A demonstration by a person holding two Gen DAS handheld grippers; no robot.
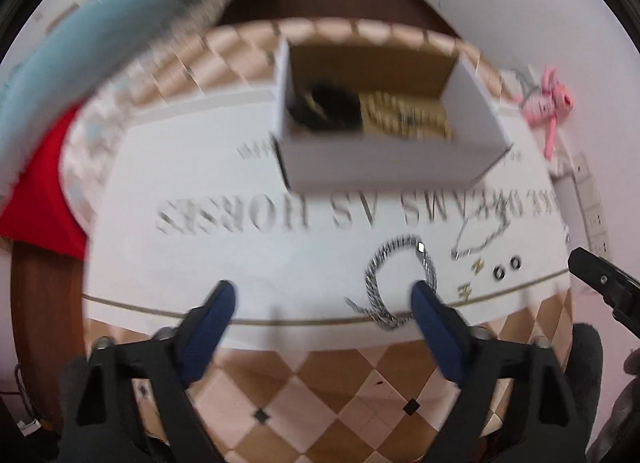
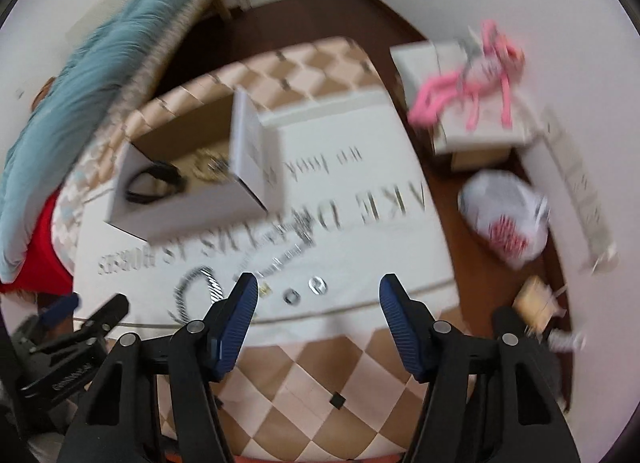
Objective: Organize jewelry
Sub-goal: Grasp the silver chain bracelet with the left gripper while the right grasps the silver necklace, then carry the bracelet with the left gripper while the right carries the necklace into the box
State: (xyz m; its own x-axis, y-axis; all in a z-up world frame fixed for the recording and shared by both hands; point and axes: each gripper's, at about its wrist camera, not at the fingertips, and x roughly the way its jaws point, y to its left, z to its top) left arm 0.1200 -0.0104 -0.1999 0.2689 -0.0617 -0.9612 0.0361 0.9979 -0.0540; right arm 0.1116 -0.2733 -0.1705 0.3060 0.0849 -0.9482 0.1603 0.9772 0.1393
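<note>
A white cardboard box (image 1: 384,159) stands on the white printed cloth (image 1: 200,263) and holds a black band (image 1: 324,107) and a gold chain (image 1: 404,119). A thick silver rope chain (image 1: 396,283) lies near the cloth's front edge, with a thin silver chain (image 1: 480,241), two silver rings (image 1: 506,267) and small gold earrings (image 1: 470,279) to its right. My left gripper (image 1: 324,295) is open and empty above the front edge, its right fingertip over the rope chain. My right gripper (image 2: 318,291) is open and empty just in front of the rings (image 2: 306,291). The box (image 2: 188,203) sits to its far left.
A pink plush toy (image 2: 468,79) lies on a white stand right of the table. A white plastic bag (image 2: 504,219) sits on the floor. A teal blanket (image 2: 80,103) and red fabric (image 1: 44,187) are at the left. The checkered tablecloth (image 1: 320,391) shows in front.
</note>
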